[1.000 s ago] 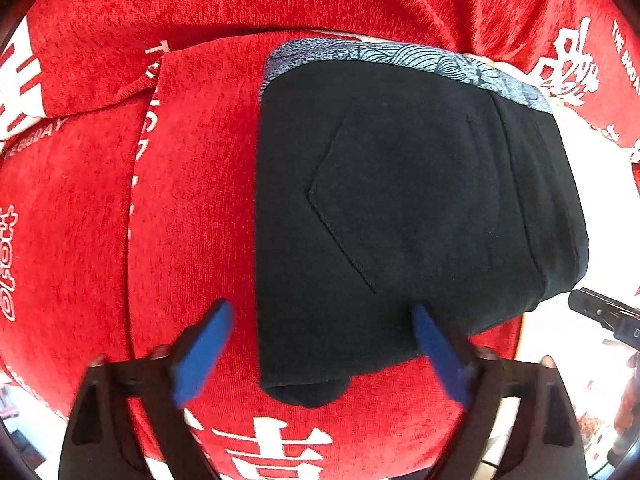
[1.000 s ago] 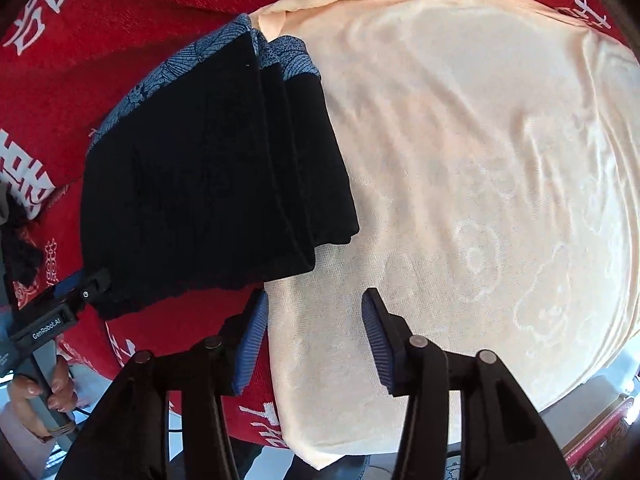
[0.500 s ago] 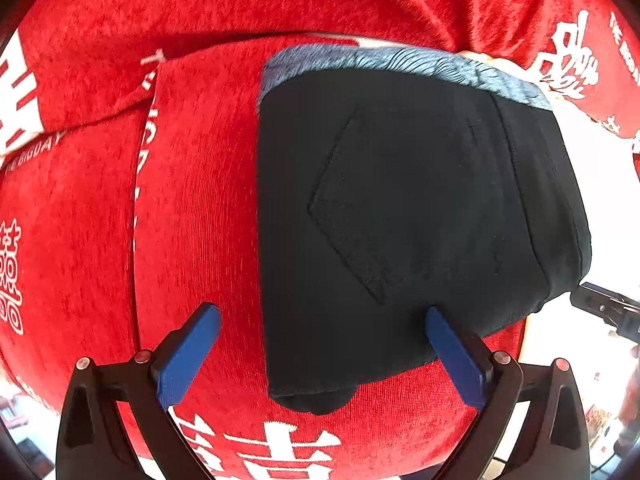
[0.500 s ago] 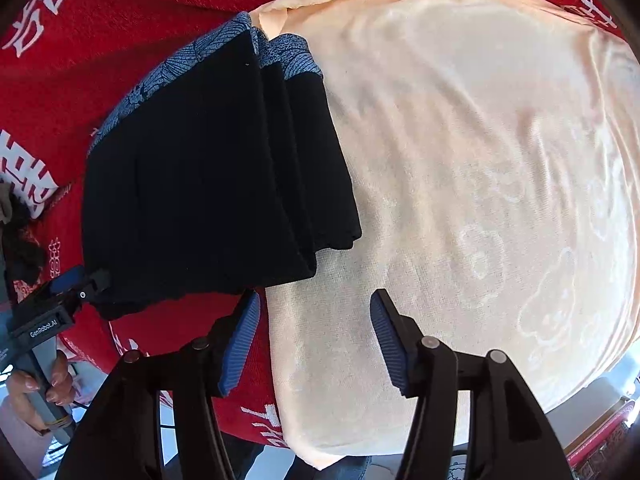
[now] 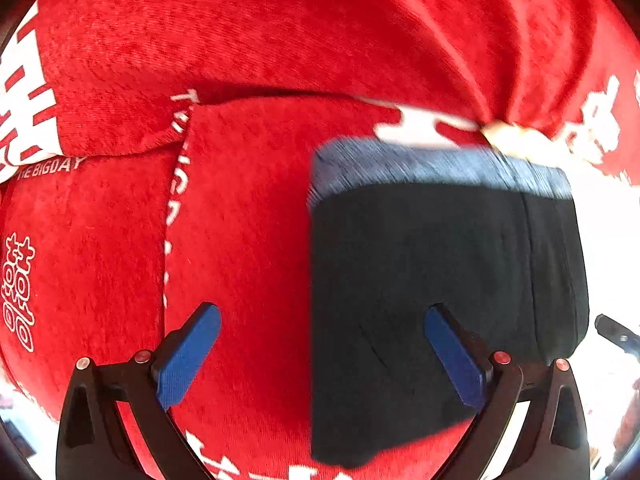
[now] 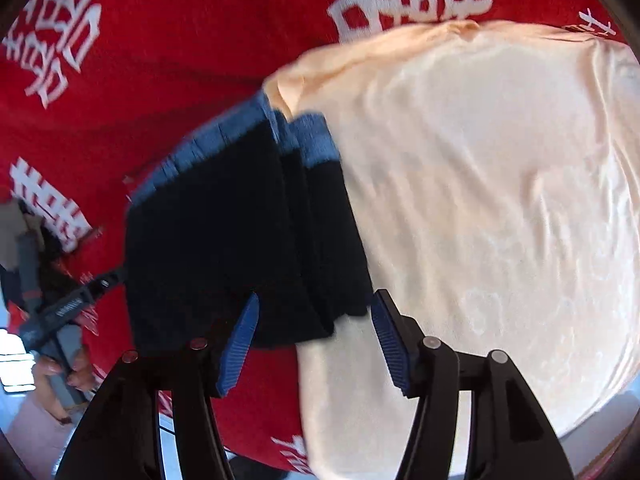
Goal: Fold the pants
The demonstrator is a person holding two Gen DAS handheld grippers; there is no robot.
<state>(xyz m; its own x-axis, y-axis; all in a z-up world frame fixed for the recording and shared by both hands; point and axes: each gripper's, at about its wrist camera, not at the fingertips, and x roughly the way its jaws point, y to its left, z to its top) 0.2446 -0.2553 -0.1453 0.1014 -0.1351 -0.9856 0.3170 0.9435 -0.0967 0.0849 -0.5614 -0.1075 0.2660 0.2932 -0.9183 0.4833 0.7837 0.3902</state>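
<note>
Both of my grippers stand with their blue pads spread apart and nothing between them. From the left wrist camera, my left gripper (image 5: 322, 354) hangs above the near left edge of the folded black pants (image 5: 440, 280): the left pad is over bare red blanket (image 5: 240, 240), the right pad over the black cloth, and I cannot tell whether either pad touches the fabric. Those pants lie in a compact rectangular bundle with a blue-grey patterned waistband (image 5: 420, 164) along the far edge, blurred in both views. White characters and the words "THE BIGDAY" are printed on the blanket, and a seam with white lettering runs down it just left of the bundle. From the right wrist camera, my right gripper (image 6: 316, 346) sits over the near right corner of the pants (image 6: 224, 240), its left pad over the black layers and its right pad over the pale peach towel (image 6: 480, 200) that lies just beside and partly under the bundle's right edge. Stacked layers show along that right side of the fold. At the left border of this view my left hand (image 6: 60, 380) grips the grey handle of the other tool, whose dark finger (image 6: 80, 300) reaches toward the pants' left edge.
</note>
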